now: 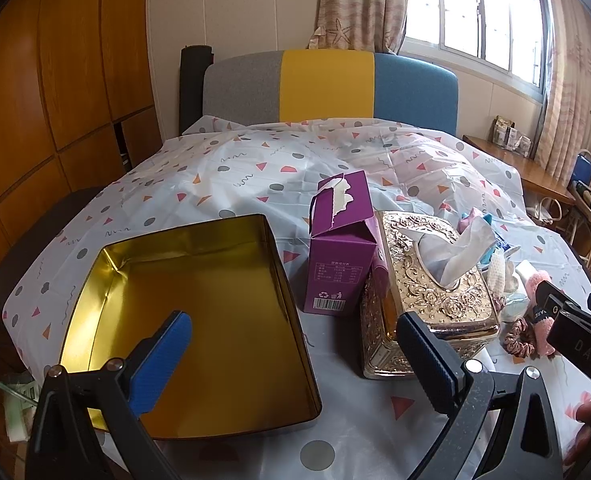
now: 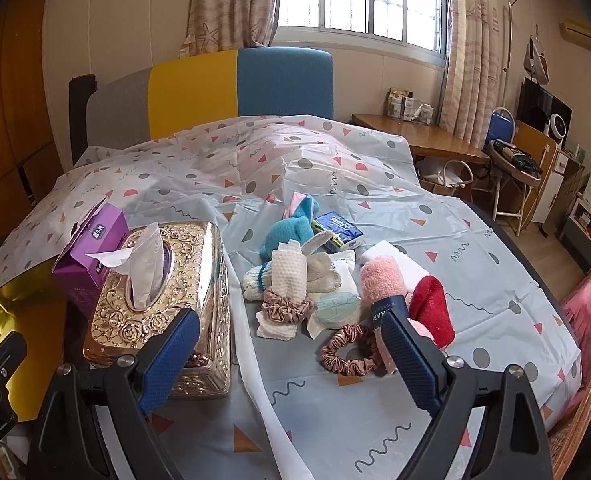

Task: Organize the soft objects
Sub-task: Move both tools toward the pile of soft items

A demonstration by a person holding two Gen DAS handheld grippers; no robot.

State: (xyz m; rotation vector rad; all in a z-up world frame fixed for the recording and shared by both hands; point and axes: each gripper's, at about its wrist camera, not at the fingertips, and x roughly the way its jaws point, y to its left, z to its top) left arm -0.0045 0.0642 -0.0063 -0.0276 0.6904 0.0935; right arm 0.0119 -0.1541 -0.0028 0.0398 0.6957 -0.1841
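The gold tin (image 1: 199, 320) lies open-topped and bare inside, clear from above. Just right of it the purple carton (image 1: 341, 248) and the ornate tissue box (image 2: 167, 300) stand touching, a wall between the tin and the pile of soft things (image 2: 311, 276). A loose scrunchie (image 2: 347, 354) lies near that pile. Bare patterned sheet (image 2: 335, 420) stretches in front.

Left gripper (image 1: 295, 354): jaws spread wide, nothing between blue pads, pointing forward and downward. Right gripper (image 2: 291, 354): jaws likewise wide apart, empty, same downward tilt. Right gripper's black body visible at right edge of left wrist view.
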